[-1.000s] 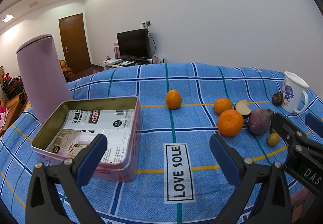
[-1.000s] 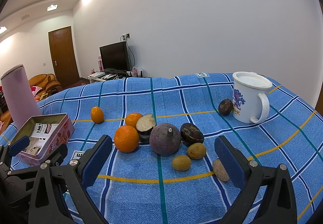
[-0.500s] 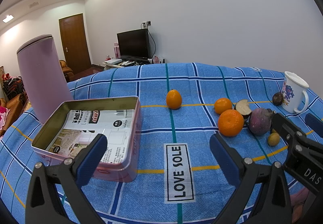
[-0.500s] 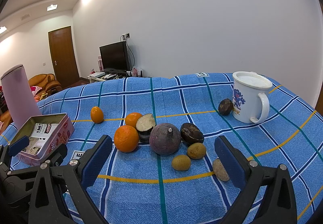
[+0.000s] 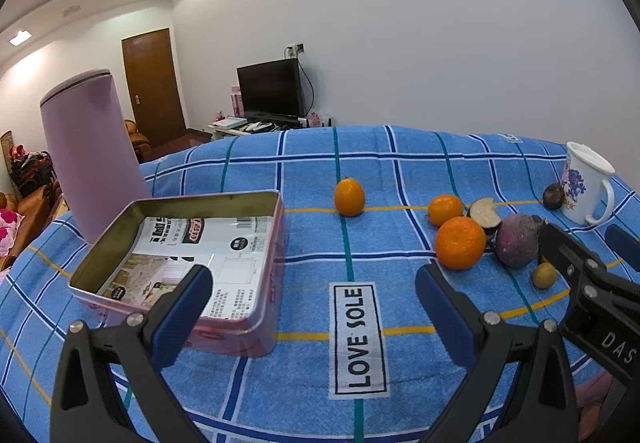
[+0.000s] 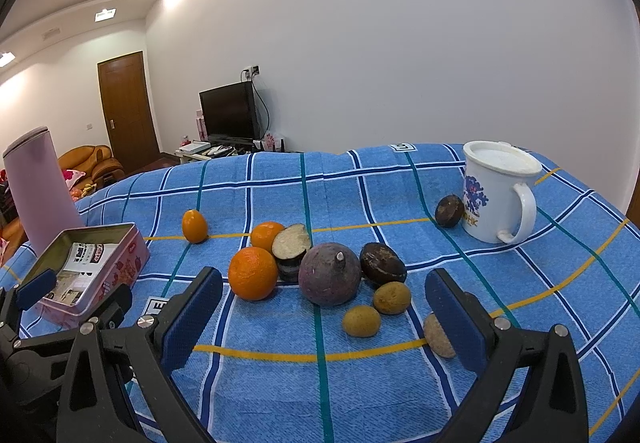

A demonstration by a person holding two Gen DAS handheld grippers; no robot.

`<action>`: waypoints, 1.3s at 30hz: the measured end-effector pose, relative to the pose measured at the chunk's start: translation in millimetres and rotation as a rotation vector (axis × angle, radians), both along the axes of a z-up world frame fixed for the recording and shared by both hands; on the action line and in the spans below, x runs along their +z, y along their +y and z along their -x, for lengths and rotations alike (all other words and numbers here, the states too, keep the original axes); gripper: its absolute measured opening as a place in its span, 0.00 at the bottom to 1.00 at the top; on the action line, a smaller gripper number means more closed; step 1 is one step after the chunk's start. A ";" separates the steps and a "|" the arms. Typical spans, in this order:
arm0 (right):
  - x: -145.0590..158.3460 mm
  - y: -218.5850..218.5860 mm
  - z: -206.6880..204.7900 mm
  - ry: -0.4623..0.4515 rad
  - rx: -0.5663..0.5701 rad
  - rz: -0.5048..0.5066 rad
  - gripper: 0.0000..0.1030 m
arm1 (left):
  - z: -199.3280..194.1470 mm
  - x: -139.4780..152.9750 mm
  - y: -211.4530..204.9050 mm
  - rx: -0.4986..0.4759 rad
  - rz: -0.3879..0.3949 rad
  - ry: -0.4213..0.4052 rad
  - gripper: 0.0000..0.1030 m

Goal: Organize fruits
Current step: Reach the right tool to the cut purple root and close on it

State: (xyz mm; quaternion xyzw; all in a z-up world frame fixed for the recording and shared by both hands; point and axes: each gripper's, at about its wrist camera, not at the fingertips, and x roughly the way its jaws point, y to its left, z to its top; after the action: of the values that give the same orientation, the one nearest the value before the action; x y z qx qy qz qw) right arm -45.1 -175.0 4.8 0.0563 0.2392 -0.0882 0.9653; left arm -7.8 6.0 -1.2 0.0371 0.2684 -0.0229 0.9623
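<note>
Both grippers empty, jaws wide apart, above the blue checked cloth. Left gripper near the open pink tin, only paper inside. Right gripper faces the fruit cluster: big orange touching a purple fruit, smaller orange behind, cut half, dark fruit, small brown ones, possibly longans. Lone orange sits apart; mug far right.

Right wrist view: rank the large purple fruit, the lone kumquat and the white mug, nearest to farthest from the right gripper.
1. Large purple fruit, just ahead of the right gripper.
2. Lone kumquat, far left.
3. White mug, far right; close to the kumquat's range, hard to call.
</note>
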 end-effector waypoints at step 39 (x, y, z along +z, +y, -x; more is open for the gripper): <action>-8.5 -122.0 16.6 0.231 0.011 -0.084 0.99 | 6.6 1.4 -91.2 -0.144 -0.125 0.083 1.00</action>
State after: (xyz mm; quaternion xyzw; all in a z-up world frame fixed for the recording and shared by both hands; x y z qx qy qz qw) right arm -61.7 -297.0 -3.6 0.0849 0.3527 -0.0788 0.9286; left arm -14.4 -85.2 0.2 0.1155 0.3057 -0.0769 0.9420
